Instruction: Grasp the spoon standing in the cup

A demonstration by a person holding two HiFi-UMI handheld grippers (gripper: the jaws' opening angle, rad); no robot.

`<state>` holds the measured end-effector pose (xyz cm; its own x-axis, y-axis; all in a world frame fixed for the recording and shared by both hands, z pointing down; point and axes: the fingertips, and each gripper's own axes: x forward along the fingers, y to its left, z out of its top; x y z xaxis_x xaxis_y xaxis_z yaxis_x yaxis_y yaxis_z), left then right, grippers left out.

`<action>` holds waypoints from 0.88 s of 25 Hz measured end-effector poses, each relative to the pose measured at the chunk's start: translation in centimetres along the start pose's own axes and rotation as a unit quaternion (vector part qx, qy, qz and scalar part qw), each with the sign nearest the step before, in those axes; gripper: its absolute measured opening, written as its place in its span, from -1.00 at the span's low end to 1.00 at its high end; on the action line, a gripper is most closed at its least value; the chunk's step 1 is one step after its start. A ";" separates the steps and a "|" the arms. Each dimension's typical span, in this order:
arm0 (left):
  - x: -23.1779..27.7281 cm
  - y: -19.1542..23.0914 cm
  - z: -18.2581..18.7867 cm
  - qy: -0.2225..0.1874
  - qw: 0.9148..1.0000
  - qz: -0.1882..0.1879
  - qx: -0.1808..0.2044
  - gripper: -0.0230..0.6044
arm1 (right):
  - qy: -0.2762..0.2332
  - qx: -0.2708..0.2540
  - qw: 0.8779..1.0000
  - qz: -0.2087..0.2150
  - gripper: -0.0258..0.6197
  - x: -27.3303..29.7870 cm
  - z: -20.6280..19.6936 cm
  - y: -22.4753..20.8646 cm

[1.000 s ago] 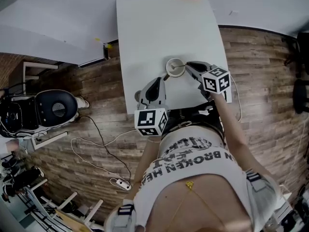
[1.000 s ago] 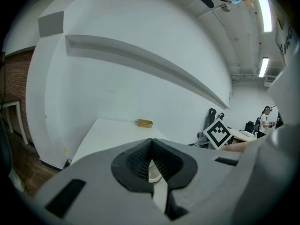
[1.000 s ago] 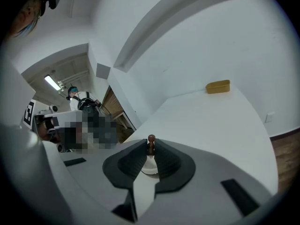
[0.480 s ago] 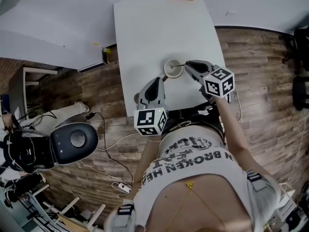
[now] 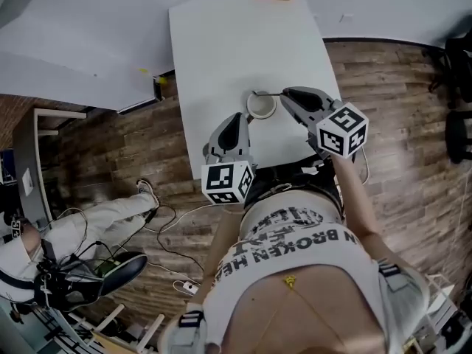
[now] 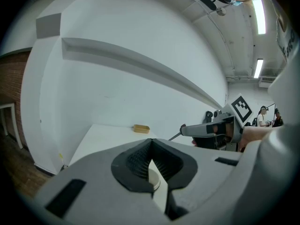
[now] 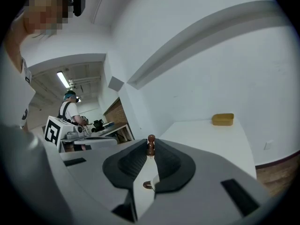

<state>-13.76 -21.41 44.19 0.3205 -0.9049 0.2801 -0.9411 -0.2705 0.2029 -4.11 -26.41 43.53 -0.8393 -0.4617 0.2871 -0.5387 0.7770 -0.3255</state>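
We see the right gripper jaws narrow, pinching the spoon by its knobbed handle at 3 o'clock of the cup on the bench; likely light, stiff, slippery, so grip below the knob; left gripper jaws closed empty.

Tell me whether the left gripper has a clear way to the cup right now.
Probably yes: the left gripper sits just short of the cup, only bare table between. Its fingers are closed, though, and the right gripper holds the spoon.
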 end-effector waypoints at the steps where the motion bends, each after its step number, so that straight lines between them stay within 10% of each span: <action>1: 0.0 -0.1 0.2 -0.002 1.000 -0.001 0.001 -0.93 | -0.005 -0.004 1.000 -0.001 -0.78 -0.2 0.4 0.1; 22: 0.5 -0.9 6.4 -0.070 0.997 -0.014 0.022 -0.93 | -0.117 -0.105 0.988 -0.005 -0.78 -2.6 8.6 3.8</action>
<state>-13.40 -23.74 38.13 0.3321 -0.9329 0.1396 -0.9366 -0.3086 0.1658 -4.55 -25.93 33.81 -0.8409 -0.5372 0.0654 -0.5411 0.8319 -0.1233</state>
